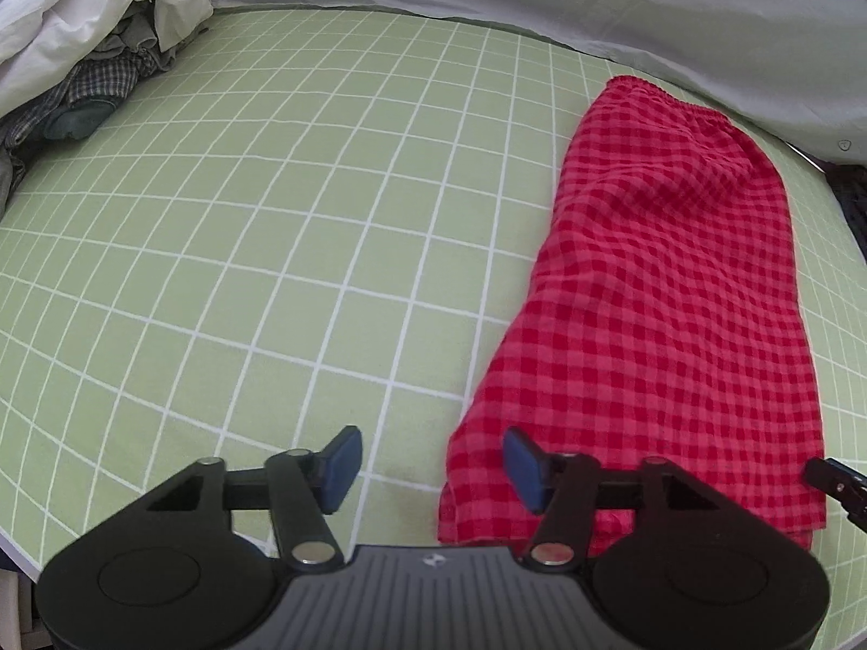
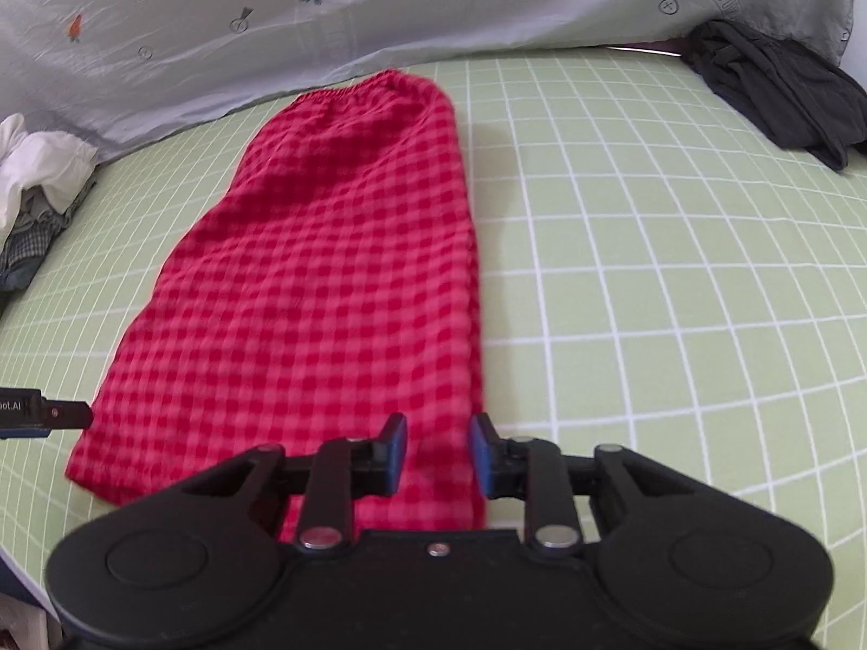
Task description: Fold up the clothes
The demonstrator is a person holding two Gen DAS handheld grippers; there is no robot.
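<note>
A red checked garment [image 1: 666, 298] lies flat and lengthwise on the green grid sheet [image 1: 271, 216], folded into a long strip with its elastic waistband at the far end. My left gripper [image 1: 433, 468] hovers open at the garment's near left corner. One blue pad [image 1: 523, 468] is over the cloth and the other over bare sheet. In the right wrist view the same garment [image 2: 325, 281] runs away from me. My right gripper [image 2: 439, 455] is over its near right edge, pads a little apart, with cloth showing below the gap and nothing pinched.
A pale quilt with carrot prints [image 2: 379, 16] bounds the far side. A heap of white and checked clothes [image 1: 92, 54] sits at the far left. A dark grey garment [image 2: 780, 92] lies at the far right. Bare sheet [image 2: 677, 271] stretches to the right of the red garment.
</note>
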